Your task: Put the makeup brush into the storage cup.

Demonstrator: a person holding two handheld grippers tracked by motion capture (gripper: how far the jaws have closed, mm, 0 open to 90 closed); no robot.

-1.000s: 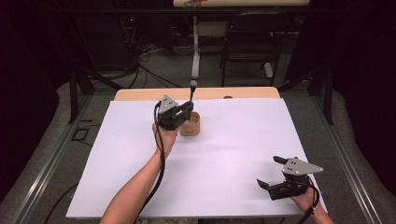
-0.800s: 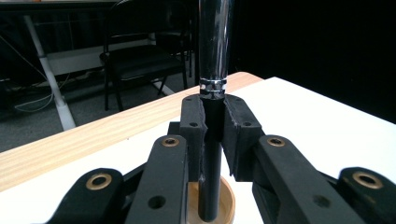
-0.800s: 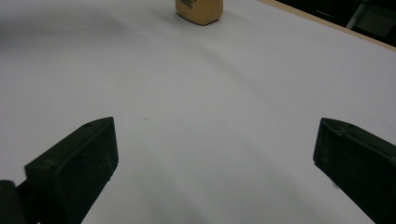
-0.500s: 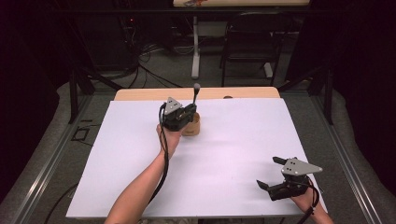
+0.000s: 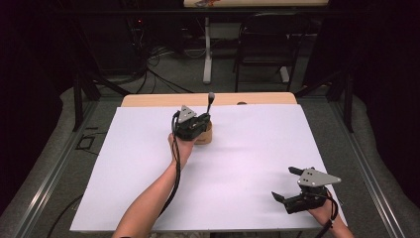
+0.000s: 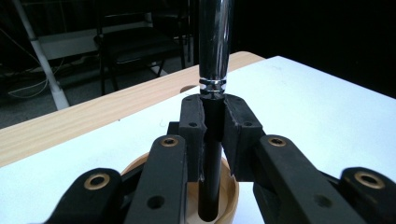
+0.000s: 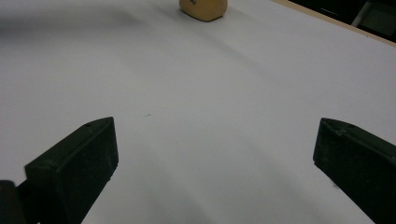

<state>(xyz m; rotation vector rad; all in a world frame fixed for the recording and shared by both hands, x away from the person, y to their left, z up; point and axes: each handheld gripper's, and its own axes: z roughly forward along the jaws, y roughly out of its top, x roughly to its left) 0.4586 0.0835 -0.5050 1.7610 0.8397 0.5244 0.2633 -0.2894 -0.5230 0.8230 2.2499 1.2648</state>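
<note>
While my right gripper (image 5: 288,184) rests at five o'clock on the white sheet (image 5: 247,163), jaws spread wide and empty, my left gripper (image 6: 214,130) at eleven o'clock clamps a black-and-chrome rod (image 6: 213,70) standing upright in the wooden cup (image 5: 205,135).
</note>
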